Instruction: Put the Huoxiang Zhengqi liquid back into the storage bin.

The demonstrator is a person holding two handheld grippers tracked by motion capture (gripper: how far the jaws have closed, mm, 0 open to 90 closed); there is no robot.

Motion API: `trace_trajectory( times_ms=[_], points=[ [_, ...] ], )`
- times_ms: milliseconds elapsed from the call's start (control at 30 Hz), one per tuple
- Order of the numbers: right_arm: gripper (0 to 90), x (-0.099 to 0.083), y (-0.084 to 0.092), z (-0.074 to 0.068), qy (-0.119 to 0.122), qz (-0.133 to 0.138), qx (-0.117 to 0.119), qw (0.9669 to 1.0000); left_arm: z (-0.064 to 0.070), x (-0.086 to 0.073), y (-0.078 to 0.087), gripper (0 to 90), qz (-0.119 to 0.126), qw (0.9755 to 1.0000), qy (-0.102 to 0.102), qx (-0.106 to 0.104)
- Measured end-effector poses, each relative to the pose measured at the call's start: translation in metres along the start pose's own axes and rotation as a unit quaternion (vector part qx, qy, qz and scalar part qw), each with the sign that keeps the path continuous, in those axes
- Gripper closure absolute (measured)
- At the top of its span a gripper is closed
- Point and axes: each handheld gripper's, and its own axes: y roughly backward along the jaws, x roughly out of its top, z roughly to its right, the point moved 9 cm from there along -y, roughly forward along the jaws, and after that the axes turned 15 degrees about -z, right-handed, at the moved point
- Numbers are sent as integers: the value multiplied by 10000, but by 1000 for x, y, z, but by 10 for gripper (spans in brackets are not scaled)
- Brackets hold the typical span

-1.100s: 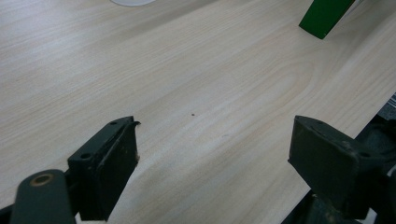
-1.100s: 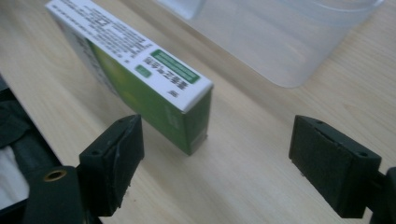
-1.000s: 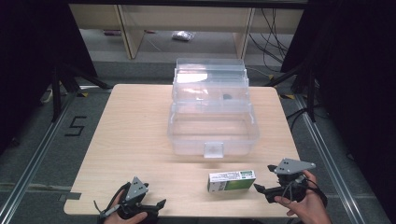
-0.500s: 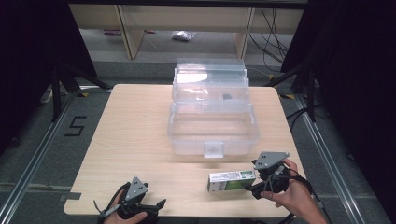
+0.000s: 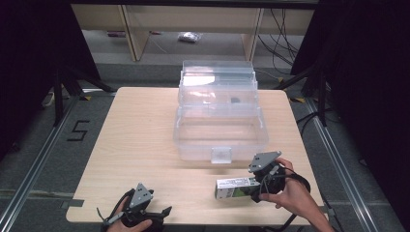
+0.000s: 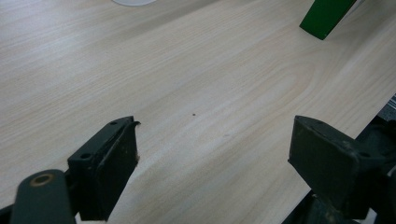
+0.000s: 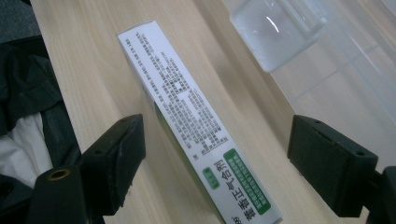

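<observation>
Carton (image 5: 235, 187): white top w/ fine black print, green panels and green side (end showed solid green in left gripper view (image 6: 325, 16)). Storage box (image 5: 220, 116): clear, colourless plastic, frosted latch. Table (image 5: 140, 135): pale wood grain, light beige. Right gripper (image 7: 217, 158): black jaws, grey plate on top. Left gripper (image 6: 212, 163): black jaws, same grey plate. Floor: grey, black "5" marked (image 5: 79, 130).

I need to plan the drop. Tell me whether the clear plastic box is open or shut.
Open. The clear box has its lid raised behind the tub, and the high view looks straight down into it.
</observation>
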Motion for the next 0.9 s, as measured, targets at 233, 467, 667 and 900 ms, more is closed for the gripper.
trace_trajectory(
  times_ms=[233, 467, 667, 900],
  points=[
    [203, 5, -7, -4, 126, -273, 81, 9995, 0, 0, 0, 149, -13, 10000, -37, -7],
    [205, 12, -13, -6, 398, -371, 146, 9984, 0, -1, 0, 149, -12, 10000, 14, -2],
    [206, 17, -18, -10, 598, -506, 191, 9967, 0, -1, 0, 149, -8, 10000, 1, -6],
    [205, 20, -28, -14, 600, -813, 227, 9946, 0, -1, 0, 149, -4, 10000, 11, -1]
  ],
)
